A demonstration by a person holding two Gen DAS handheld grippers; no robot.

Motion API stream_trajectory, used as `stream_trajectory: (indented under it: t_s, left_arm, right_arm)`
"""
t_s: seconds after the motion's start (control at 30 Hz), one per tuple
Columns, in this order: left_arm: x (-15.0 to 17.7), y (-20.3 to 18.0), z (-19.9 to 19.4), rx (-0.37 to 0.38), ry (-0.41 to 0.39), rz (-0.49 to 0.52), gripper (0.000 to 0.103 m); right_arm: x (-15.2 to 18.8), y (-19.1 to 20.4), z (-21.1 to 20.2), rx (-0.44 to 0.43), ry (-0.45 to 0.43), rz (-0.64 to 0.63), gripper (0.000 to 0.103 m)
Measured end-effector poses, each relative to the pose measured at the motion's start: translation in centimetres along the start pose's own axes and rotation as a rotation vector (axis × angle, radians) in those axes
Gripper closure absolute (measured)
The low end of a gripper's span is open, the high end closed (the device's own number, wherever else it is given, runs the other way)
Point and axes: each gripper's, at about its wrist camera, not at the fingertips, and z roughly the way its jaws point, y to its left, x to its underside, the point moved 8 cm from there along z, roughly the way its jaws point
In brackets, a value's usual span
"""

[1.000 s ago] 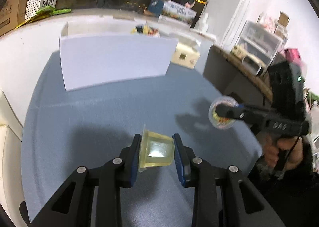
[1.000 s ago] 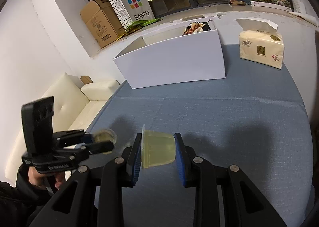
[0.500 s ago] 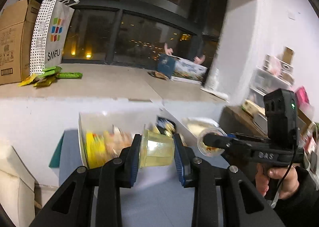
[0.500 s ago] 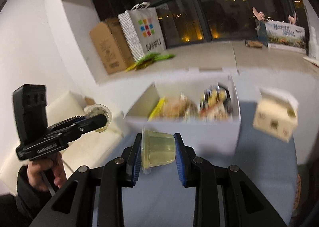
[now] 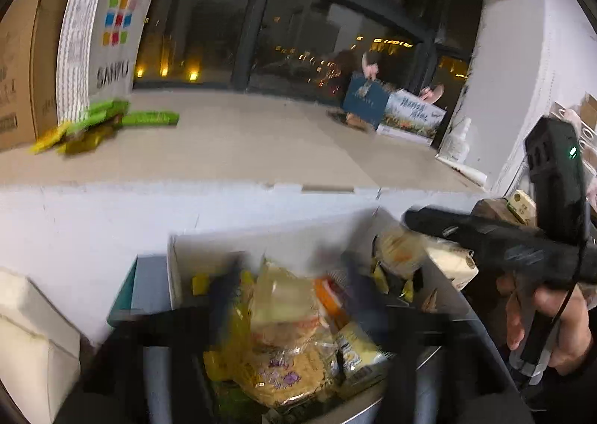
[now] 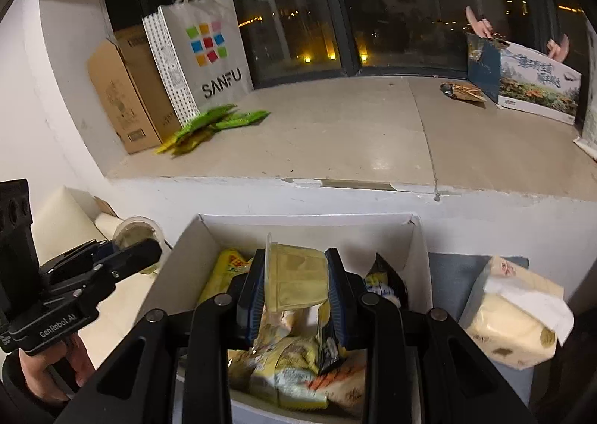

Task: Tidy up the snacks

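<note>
Over the white box [image 6: 298, 228], both tongs hang at 6 o'clock in their own views.

Hard to read: the left wrist view is smeared. There the left gripper [image 5: 289, 275] shows only as dark streaks. Its jaws have just been opening and stand spread wide. The second jelly cup [image 5: 283, 293] is a pale blur between them, touching neither as far as we can tell. From the right wrist view this cup sits at the tip of the left tongs, at 9 o'clock; contact unclear. Box front wall cut off by the tong arms.

Right gripper [image 6: 294, 286]: jaws have just been opening a little, with the yellow jelly cup [image 6: 296, 282] between them, blue pads touching both ends. The cup lies on its side, its axis running 9 to 3, lid flange at 9, base at 3 and dipped slightly.

Box contents: yellow packets, a noodle bag, dark wrappers, heaped loosely, labels unreadable. We note a tissue pack [image 6: 515, 327] beside the box at 4 o'clock.
</note>
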Motion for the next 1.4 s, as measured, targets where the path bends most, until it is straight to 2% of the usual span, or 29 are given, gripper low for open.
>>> stream_trajectory:
  t_s: [0.03, 0.1, 0.17, 0.27, 0.33, 0.43, 0.5, 0.63, 0.7, 0.77, 0.87, 1.03, 1.23, 1.33, 1.4]
  left_arm:
    - [0.4, 0.3, -0.4, -0.01, -0.022, -0.001, 0.0]
    - [0.7, 0.4, -1.1, -0.004, -0.046, 0.003, 0.0]
    - [1.1, 0.5, -1.5, 0.012, -0.047, -0.016, 0.0]
    - [0.8, 0.1, -2.8, -0.008, -0.083, 0.003, 0.0]
    - [0.5, -0.4, -3.9, -0.064, -0.109, 0.041, 0.0]
    - [0.1, -1.9, -6.8, -0.178, -0.177, 0.148, 0.0]
    - [0.2, -3.1, -8.8, -0.204, -0.227, 0.195, 0.0]
    - [1.3, -5.1, -12.1, -0.142, -0.255, 0.182, 0.0]
    - [2.6, -6.2, -13.6, -0.092, -0.25, 0.164, 0.0]
    - [3.7, -7.0, -15.4, -0.098, -0.267, 0.149, 0.0]
    - [5.6, -8.1, -17.3, -0.111, -0.266, 0.129, 0.0]
    - [9.2, -10.8, -20.8, -0.103, -0.235, 0.145, 0.0]
    - [13.5, -13.3, -24.7, -0.057, -0.218, 0.1, 0.0]
    - [15.4, -13.7, -26.3, -0.1, -0.221, 0.099, 0.0]
    - [16.4, -14.1, -27.2, -0.1, -0.218, 0.099, 0.0]
  right_arm:
    - [-0.3, -0.3, 0.1, -0.002, -0.004, 0.019, 0.035]
    - [-0.8, -1.0, -0.2, -0.013, -0.029, 0.077, 0.0]
    - [-1.1, -1.5, -0.8, 0.0, -0.061, 0.084, 0.0]
    - [-1.1, -1.7, -1.7, 0.033, -0.092, 0.041, 0.0]
    - [-0.8, -1.8, -2.0, 0.068, -0.092, 0.036, 0.0]
    - [-0.4, -1.4, -2.8, 0.07, -0.101, 0.027, 0.0]
    - [-0.1, -1.2, -3.9, 0.098, -0.126, 0.011, 0.0]
    - [0.9, -0.6, -7.2, 0.133, -0.194, -0.024, 0.0]
    - [1.7, 0.0, -9.4, 0.187, -0.235, -0.077, 0.0]
    - [2.6, 0.4, -11.3, 0.22, -0.247, -0.104, 0.0]
    - [4.8, 1.0, -14.4, 0.154, -0.254, -0.075, 0.0]
    - [9.0, 2.1, -20.1, 0.127, -0.299, -0.112, 0.0]
    - [13.8, 2.9, -24.0, 0.098, -0.244, -0.05, 0.0]
    - [16.9, 3.9, -25.5, 0.055, -0.23, -0.03, 0.0]
    - [19.1, 4.2, -27.0, 0.075, -0.256, -0.035, 0.0]
